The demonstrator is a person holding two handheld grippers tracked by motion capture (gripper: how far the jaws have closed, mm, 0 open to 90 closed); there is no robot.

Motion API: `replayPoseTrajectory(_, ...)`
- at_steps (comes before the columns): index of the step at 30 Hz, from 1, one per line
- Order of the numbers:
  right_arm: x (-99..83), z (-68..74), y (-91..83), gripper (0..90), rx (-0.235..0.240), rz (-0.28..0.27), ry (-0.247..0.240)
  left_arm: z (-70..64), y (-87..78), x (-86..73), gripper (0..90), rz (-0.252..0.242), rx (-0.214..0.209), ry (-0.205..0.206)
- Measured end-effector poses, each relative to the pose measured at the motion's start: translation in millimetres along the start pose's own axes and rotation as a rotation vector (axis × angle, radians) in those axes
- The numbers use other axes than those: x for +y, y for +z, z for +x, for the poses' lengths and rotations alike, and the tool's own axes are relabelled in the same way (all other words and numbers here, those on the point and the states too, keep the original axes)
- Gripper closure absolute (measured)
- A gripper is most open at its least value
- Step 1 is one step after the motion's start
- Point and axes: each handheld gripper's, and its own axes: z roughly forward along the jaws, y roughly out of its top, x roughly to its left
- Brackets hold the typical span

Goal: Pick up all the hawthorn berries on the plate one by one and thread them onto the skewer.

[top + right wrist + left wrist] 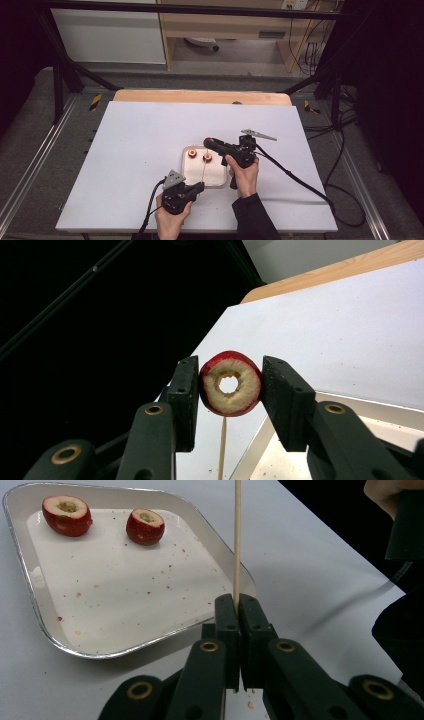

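Cored fruit (230, 384) pinched in closed right gripper (229, 390), above skewer (237, 540) tip, over tray (30, 595). Skewer clamped upright in shut left gripper (239, 605). Risks: hole misaligned, flesh splitting; thin stick bending or slipping sideways.

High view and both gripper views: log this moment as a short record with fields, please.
work: threading cored red fruit onto a stick
left gripper: shut on skewer, held upright
right gripper: shut on cored fruit, hole above the skewer tip
tray: two more fruit pieces, crumbs
table: white top
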Motion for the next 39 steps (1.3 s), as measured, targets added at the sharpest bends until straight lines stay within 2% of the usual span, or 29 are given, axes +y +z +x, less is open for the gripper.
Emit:
replayPoseTrajectory(8, -0.8, -0.5, 0.4, 60.2, 0.006, 0.019, -0.005, 1.3, 0.0, 0.8, 88.5, 0.002, 0.004, -0.003)
replayPoseTrajectory(15, -3.3, 0.5, -1.0, 60.3, -0.004, 0.026, -0.047, -1.1, 0.6, -0.3, 88.5, -0.001, -0.013, -0.022)
replayPoseTrajectory(20, -5.6, 0.3, -1.6, 60.4, -0.016, 0.027, -0.096, -1.1, -0.2, -0.6, 88.6, 0.002, -0.034, -0.066)
replayPoseTrajectory(24, -7.9, 0.7, -1.6, 60.4, -0.015, 0.033, -0.119, -0.8, 1.2, 0.1, 88.6, 0.014, -0.027, -0.072)
replayPoseTrajectory(27, -7.5, 1.2, -2.8, 60.5, -0.010, 0.045, -0.120, 0.0, 3.6, 0.2, 88.6, 0.025, -0.020, -0.061)
replayPoseTrajectory(29, -7.0, 1.3, -3.4, 60.5, -0.014, 0.053, -0.125, -1.2, 3.8, -0.3, 88.6, 0.028, -0.025, -0.033)
replayPoseTrajectory(33, -5.0, 0.2, -6.3, 60.7, -0.031, 0.088, -0.165, -2.1, 2.4, -0.1, 88.8, 0.044, -0.011, 0.006)
replayPoseTrajectory(35, -4.2, -0.3, -6.5, 60.7, -0.020, 0.100, -0.169, -2.4, 2.8, 0.3, 88.8, 0.055, -0.011, 0.019)
replayPoseTrajectory(39, -2.4, -0.7, -9.1, 60.8, -0.026, 0.122, -0.206, -2.7, 2.3, 2.4, 88.8, 0.071, -0.039, 0.014)
